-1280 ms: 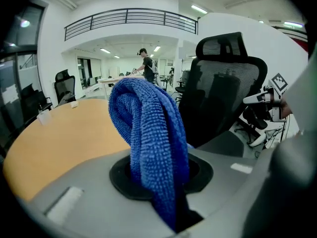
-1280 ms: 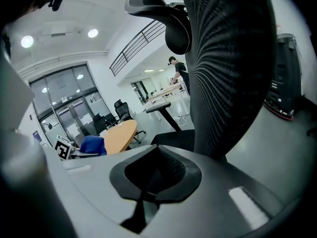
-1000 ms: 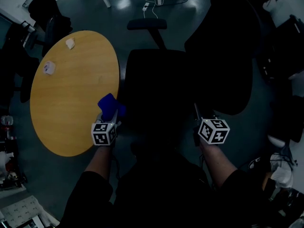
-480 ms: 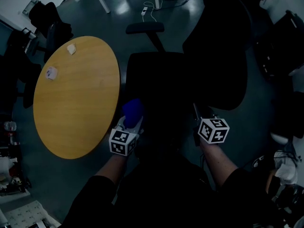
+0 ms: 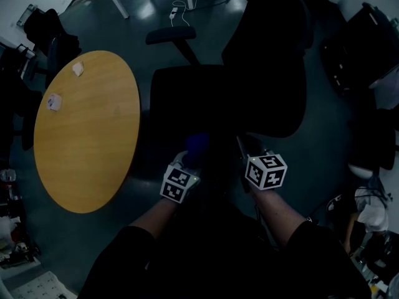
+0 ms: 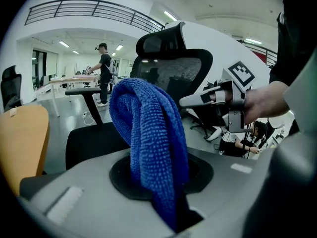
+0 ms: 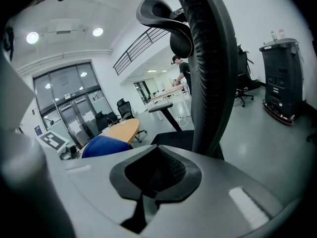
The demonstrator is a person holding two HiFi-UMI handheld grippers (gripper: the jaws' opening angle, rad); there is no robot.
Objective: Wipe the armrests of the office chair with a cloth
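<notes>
**A:** Dim office, grey floor, a round wooden table point(image 5: 87, 136) on the left. Where's the cloth?

**B:** The blue cloth point(image 6: 148, 133) stands bunched up out of the left gripper point(image 5: 187, 159), whose jaws are pinched tight on its lower end. It's clear of the table's right edge, over the near edge of the black office chair point(image 5: 199, 98).

**A:** And the other tongs?

**B:** The right gripper point(image 5: 250, 151) is just beside it, near the backrest point(image 5: 268, 61). Its 2 jaws look drawn together, with nothing I can make out between them. 1 armrest point(image 5: 170, 35) shows beyond the seat, apart from both grippers. 2 white scraps point(image 5: 77, 68) lie near the table's far edge.
</notes>
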